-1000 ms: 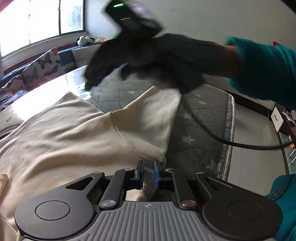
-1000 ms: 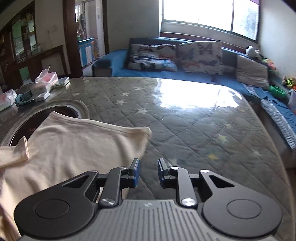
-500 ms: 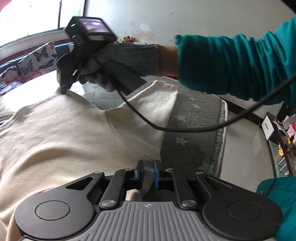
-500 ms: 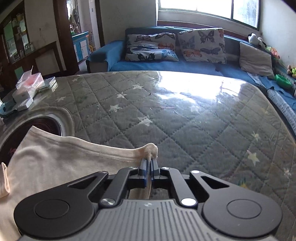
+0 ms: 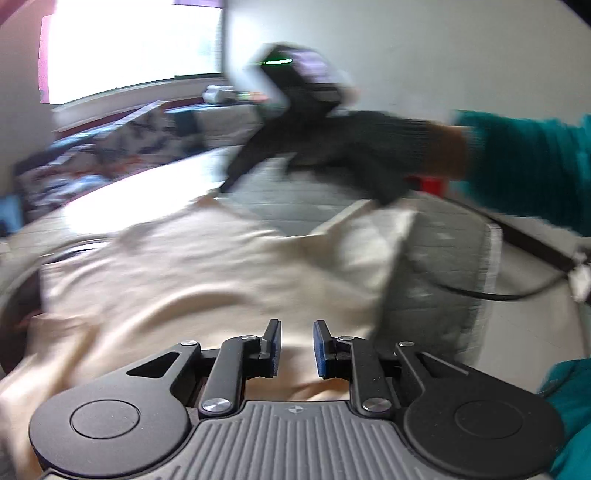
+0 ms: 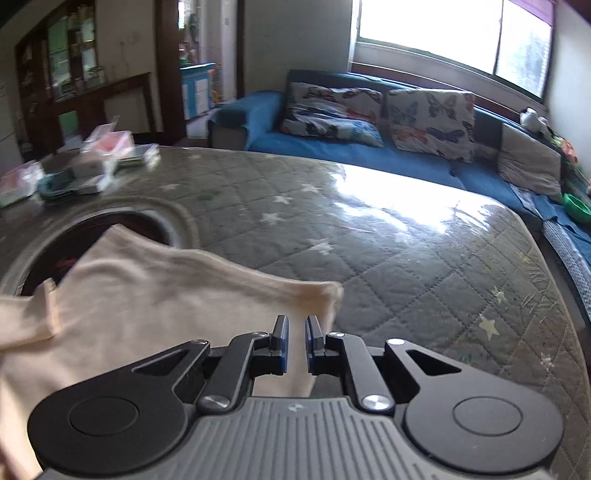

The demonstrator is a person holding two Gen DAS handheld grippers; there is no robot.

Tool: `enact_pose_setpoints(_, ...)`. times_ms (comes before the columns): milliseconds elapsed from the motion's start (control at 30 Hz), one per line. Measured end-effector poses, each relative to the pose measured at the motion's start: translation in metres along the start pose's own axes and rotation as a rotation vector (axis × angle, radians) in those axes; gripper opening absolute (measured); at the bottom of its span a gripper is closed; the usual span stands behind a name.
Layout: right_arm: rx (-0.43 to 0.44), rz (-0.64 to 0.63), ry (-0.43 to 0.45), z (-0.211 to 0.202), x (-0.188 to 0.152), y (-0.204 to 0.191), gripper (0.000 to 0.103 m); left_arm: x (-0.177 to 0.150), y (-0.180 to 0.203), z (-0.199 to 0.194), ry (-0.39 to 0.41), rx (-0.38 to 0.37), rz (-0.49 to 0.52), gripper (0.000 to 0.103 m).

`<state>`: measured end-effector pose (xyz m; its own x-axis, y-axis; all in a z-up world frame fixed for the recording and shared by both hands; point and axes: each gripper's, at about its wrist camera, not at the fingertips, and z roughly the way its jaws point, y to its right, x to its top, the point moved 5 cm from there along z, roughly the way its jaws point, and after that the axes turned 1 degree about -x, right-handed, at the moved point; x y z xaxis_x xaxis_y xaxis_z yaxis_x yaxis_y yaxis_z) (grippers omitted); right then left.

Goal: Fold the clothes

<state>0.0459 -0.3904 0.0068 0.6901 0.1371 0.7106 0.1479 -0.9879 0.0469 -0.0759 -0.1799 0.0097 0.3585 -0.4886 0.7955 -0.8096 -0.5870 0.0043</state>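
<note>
A cream-coloured shirt (image 5: pixel 207 280) lies spread over a grey quilted mat (image 6: pixel 369 251) patterned with pale stars, its fabric rumpled into soft folds. One edge of it hangs over a round dark opening (image 6: pixel 74 243) in the mat's surface, seen in the right wrist view, and one corner (image 6: pixel 321 295) is drawn up into a small peak.

The left gripper (image 5: pixel 297 349) sits low over the shirt with its jaws a little apart; they have just been opening, and the blue pads stand clear with cloth showing below the gap, not pinched. The right gripper (image 6: pixel 296 343) is right at the peaked corner. Its jaws are narrowly parted and have just been easing open, with cloth lying in the slot between them; I cannot tell whether the pads still press on it.

In the left wrist view the right hand (image 5: pixel 354 147), in a dark knitted glove with a teal sleeve (image 5: pixel 524 166) behind it, carries that gripper above the far side of the shirt, all of it blurred. A black cable (image 5: pixel 480 293) trails from it over the mat's edge.

Beyond the mat stands a blue sofa (image 6: pixel 332 147) with butterfly cushions (image 6: pixel 432 122) beneath a bright window (image 6: pixel 443 33). Some boxes (image 6: pixel 92 162) are stacked at the mat's far left corner.
</note>
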Motion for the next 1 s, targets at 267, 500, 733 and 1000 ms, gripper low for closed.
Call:
enact_pose_setpoints(267,0.155,-0.144,0.016,-0.068,-0.036,-0.063,0.009,-0.015,-0.022,-0.008,-0.058,0.154,-0.032,0.021)
enact_pose_setpoints(500,0.235,-0.203,0.008,-0.1,-0.061,-0.101,0.009,-0.024,-0.022,-0.004,-0.086,0.182,-0.045,0.02)
enact_pose_setpoints(733,0.279,-0.259,-0.03,-0.101,-0.081,-0.127,0.017,-0.027,-0.015,-0.024,-0.018,0.192,-0.032,0.006)
enact_pose_setpoints(1000,0.311,-0.331,-0.034,-0.109,-0.098,-0.145,0.025,-0.043,-0.003,-0.056,0.004,0.163,-0.013,0.006)
